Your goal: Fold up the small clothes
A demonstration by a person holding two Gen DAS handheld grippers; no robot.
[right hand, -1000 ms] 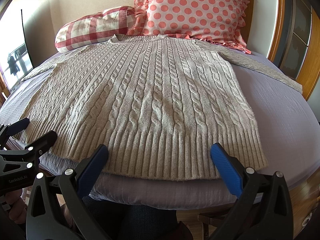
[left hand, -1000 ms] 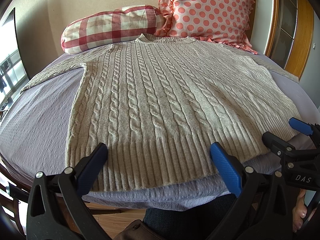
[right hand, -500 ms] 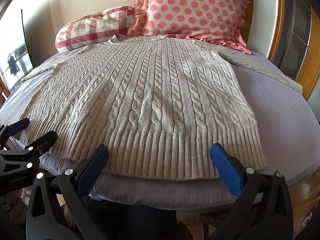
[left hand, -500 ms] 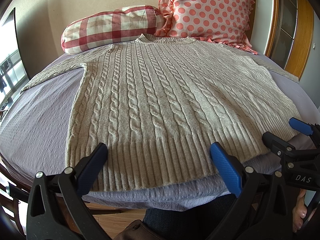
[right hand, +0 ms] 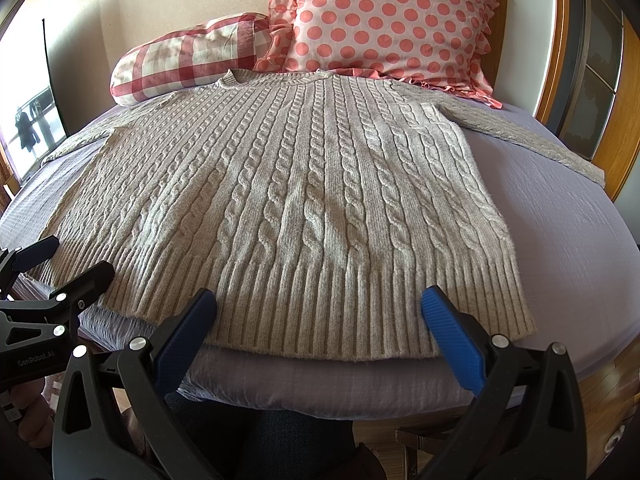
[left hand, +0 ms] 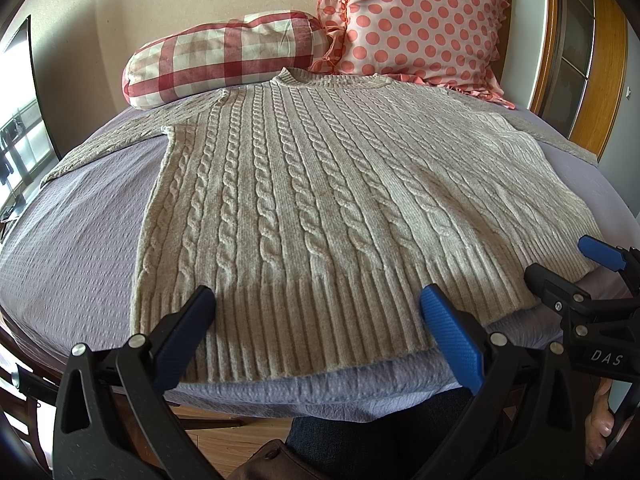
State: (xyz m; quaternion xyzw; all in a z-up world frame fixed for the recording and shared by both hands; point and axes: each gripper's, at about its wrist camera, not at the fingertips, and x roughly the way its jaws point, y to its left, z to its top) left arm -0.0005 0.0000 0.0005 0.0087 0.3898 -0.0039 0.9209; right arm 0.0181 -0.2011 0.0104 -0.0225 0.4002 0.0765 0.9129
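Observation:
A beige cable-knit sweater (left hand: 320,200) lies flat and face up on a lilac bed cover (left hand: 72,248), collar at the far end, sleeves spread to both sides. It also shows in the right wrist view (right hand: 296,200). My left gripper (left hand: 316,304) is open and empty, hovering just over the ribbed hem near its left half. My right gripper (right hand: 318,304) is open and empty over the hem's right half. The right gripper also shows at the right edge of the left wrist view (left hand: 568,264), and the left gripper at the left edge of the right wrist view (right hand: 64,260).
A red-and-white checked bolster (left hand: 224,60) and a pink polka-dot pillow (left hand: 420,20) lean on the wall behind the collar. A wooden door frame (left hand: 600,80) stands at the right. The bed's near edge (right hand: 320,388) drops to a wooden floor; my legs are below it.

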